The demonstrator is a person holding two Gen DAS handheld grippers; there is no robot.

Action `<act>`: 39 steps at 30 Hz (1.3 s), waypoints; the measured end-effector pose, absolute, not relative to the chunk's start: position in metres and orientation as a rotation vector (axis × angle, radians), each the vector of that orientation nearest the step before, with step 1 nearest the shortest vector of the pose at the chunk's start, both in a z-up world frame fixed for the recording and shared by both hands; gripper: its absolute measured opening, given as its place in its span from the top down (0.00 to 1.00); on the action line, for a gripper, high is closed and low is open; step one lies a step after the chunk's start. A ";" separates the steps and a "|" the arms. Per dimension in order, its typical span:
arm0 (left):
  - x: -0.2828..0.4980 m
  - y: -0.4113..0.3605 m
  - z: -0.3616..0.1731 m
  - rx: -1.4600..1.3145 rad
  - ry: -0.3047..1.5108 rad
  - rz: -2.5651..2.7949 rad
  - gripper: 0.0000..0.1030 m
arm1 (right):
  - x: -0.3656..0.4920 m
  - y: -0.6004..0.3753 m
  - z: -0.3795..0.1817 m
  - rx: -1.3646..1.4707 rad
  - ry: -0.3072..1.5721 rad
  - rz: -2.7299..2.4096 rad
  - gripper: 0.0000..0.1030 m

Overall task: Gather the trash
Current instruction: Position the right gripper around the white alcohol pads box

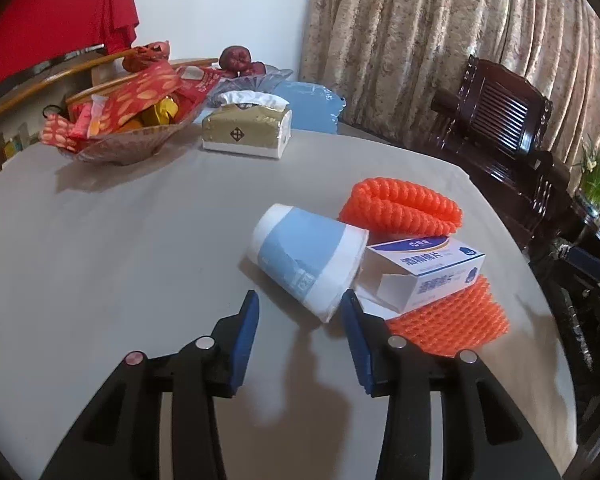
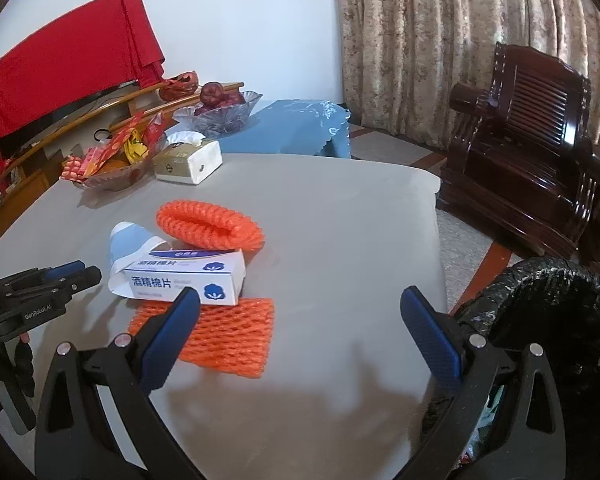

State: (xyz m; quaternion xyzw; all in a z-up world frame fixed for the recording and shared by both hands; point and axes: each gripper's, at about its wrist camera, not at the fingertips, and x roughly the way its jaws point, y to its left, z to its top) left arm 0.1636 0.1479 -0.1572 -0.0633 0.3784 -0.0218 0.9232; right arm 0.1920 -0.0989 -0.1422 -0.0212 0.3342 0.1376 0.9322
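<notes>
At frame center on my table [image 1: 100, 248] I count four scraps: one paper cup [image 1: 306, 262] lying sideways, one open box [image 1: 424, 276], two orange foam nets [image 1: 400, 206]. My left gripper [image 1: 300, 310] and right gripper [image 2: 300, 302] both have jaws spread, empty.

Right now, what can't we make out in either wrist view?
- Paper cup: right wrist view hides most of it behind the white box.
- Flat orange foam net: the box covers one end in both views.
- Black trash bag: its opening is cut off by the right gripper finger and the frame edge; contents unreadable.
- Small print on the box: too blurred.
</notes>
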 end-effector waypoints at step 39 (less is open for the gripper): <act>0.151 0.180 -0.165 -0.168 0.749 0.062 0.56 | 0.235 0.023 -0.184 -0.184 0.759 0.380 0.05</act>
